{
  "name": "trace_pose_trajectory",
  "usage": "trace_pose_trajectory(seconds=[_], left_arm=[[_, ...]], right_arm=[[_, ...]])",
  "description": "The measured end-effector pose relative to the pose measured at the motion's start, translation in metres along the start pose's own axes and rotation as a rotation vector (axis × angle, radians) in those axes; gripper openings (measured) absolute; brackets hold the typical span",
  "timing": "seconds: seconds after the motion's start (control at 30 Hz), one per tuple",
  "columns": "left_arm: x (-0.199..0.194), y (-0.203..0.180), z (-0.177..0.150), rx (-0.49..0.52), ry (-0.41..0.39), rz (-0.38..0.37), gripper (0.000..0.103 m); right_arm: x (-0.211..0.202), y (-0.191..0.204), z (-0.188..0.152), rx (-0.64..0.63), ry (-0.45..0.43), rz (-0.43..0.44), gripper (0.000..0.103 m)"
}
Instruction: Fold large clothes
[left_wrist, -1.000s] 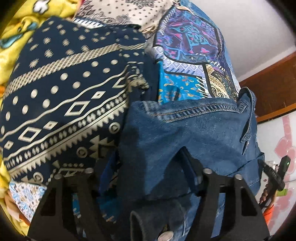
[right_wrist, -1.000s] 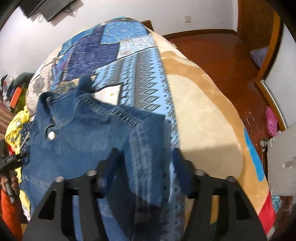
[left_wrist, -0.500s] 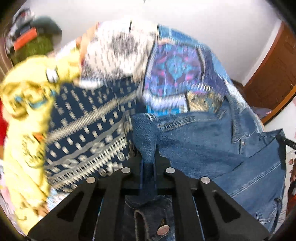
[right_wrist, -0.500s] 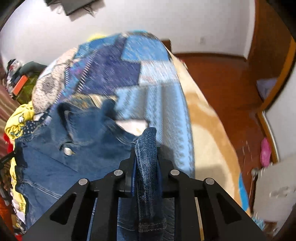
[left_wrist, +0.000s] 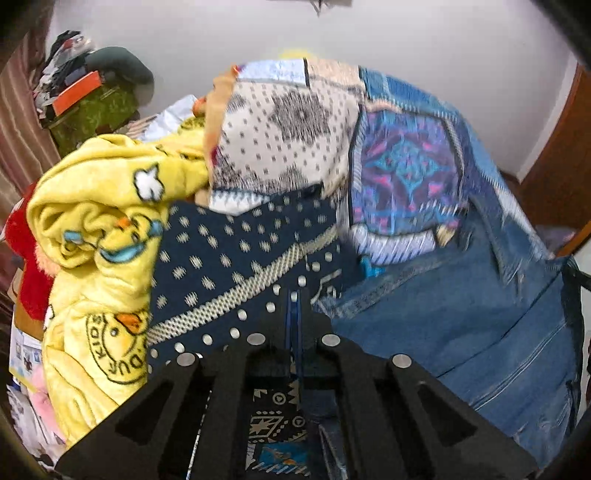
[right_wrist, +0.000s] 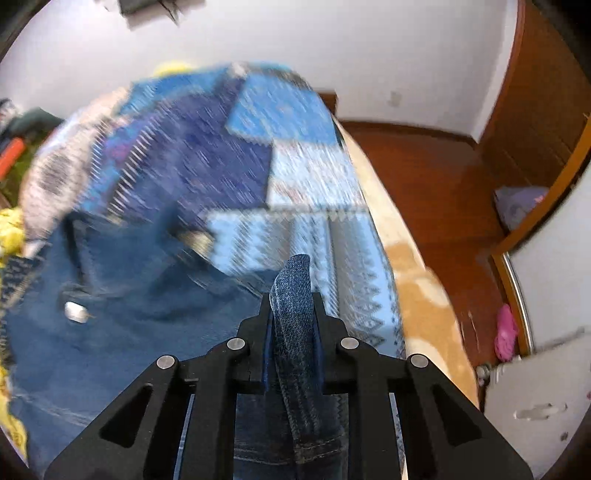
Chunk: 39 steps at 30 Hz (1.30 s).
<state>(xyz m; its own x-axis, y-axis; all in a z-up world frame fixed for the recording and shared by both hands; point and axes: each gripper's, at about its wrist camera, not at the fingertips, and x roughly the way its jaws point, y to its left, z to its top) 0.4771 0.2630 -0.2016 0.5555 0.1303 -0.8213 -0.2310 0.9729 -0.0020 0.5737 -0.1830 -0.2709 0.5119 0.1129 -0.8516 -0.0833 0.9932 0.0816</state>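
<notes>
A blue denim jacket lies on a bed with a patchwork blanket. In the left wrist view my left gripper is shut at the jacket's left edge; only a thin blue sliver shows between the fingertips, so a grip on denim is uncertain. In the right wrist view my right gripper is shut on a fold of the denim jacket, which sticks up between the fingers. The rest of the jacket, with a metal button, spreads to the left, blurred.
A navy patterned cloth and a yellow fleece blanket lie left of the jacket. Clutter is piled by the far wall. The bed's beige edge drops to a wooden floor on the right.
Both grippers went from open around the denim to shut. Both then lifted and tilted up, and the views show more of the wall and bed. The left jaws now hold less visible denim.
</notes>
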Motion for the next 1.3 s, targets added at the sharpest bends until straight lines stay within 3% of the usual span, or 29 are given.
trace_pose_trajectory(seconds=[0.2,0.3,0.4,0.47,0.53,0.63,0.77,0.83,1.07,1.3], left_arm=[[0.018,-0.029,-0.024,0.075,0.074,-0.027,0.004],[0.015,-0.041,-0.031,0.093,0.093,-0.031,0.012],[-0.004,-0.054,-0.034,0.109,0.073,-0.031,0.022],[-0.026,-0.061,-0.033,0.113,0.04,-0.04,0.039],[-0.047,-0.067,-0.034,0.126,0.0,-0.031,0.052],[-0.094,-0.075,-0.036,0.134,-0.075,-0.016,0.075],[-0.145,-0.081,-0.048,0.149,-0.15,0.013,0.09],[-0.166,-0.082,-0.058,0.161,-0.171,0.025,0.093],[-0.208,-0.081,-0.113,0.179,-0.189,0.002,0.096],[-0.202,-0.07,-0.186,0.133,-0.095,-0.047,0.097]], right_arm=[[0.02,-0.003,-0.022,-0.064,0.038,-0.064,0.03],[0.003,0.002,-0.027,-0.107,0.043,-0.092,0.042],[-0.03,0.007,-0.033,-0.153,0.013,-0.083,0.043],[-0.056,0.01,-0.038,-0.171,-0.02,-0.074,0.048],[-0.083,0.011,-0.042,-0.175,-0.064,-0.051,0.066],[-0.13,0.014,-0.052,-0.175,-0.156,-0.024,0.085],[-0.187,0.017,-0.069,-0.182,-0.248,0.013,0.096],[-0.206,0.017,-0.078,-0.177,-0.276,0.039,0.1],[-0.251,0.01,-0.129,-0.17,-0.321,0.121,0.101],[-0.24,0.003,-0.181,-0.159,-0.252,0.115,0.102]])
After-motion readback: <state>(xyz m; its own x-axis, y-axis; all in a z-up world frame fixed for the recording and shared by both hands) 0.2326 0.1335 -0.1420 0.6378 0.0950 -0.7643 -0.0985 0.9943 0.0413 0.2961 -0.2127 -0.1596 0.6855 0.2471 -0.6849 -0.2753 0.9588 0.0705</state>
